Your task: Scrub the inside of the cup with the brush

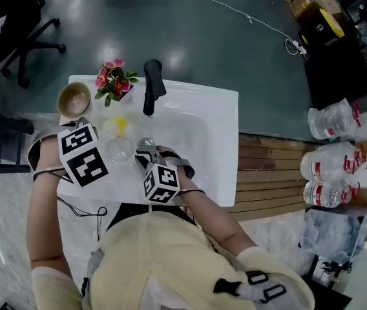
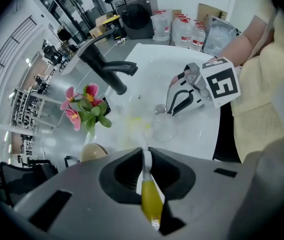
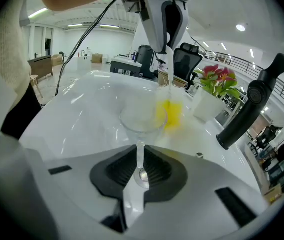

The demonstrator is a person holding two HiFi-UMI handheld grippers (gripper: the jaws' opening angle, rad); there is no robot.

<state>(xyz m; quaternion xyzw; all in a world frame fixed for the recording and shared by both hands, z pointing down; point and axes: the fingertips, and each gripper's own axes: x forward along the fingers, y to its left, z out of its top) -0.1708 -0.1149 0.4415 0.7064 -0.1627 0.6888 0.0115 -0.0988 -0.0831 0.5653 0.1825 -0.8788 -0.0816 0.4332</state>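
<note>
The cup is a clear stemmed glass (image 1: 120, 149) (image 3: 143, 118) held over the white sink basin (image 1: 196, 121). My right gripper (image 3: 139, 160) (image 1: 146, 155) is shut on its stem, bowl pointing away from the jaws. My left gripper (image 2: 145, 160) (image 1: 88, 131) is shut on the yellow-and-white handle of the brush (image 2: 151, 199). The brush's yellow head (image 3: 169, 113) (image 1: 119, 124) sits just beyond the glass rim, blurred; whether it touches the glass I cannot tell. In the left gripper view the glass (image 2: 163, 126) lies between the brush and the right gripper (image 2: 178, 100).
A black faucet (image 1: 151, 82) (image 3: 254, 106) rises at the basin's back. Pink flowers in a white pot (image 1: 114, 82) (image 2: 84, 106) and a tan bowl (image 1: 73, 99) stand at the back left corner. Water bottles (image 1: 332, 160) and a wooden bench lie right.
</note>
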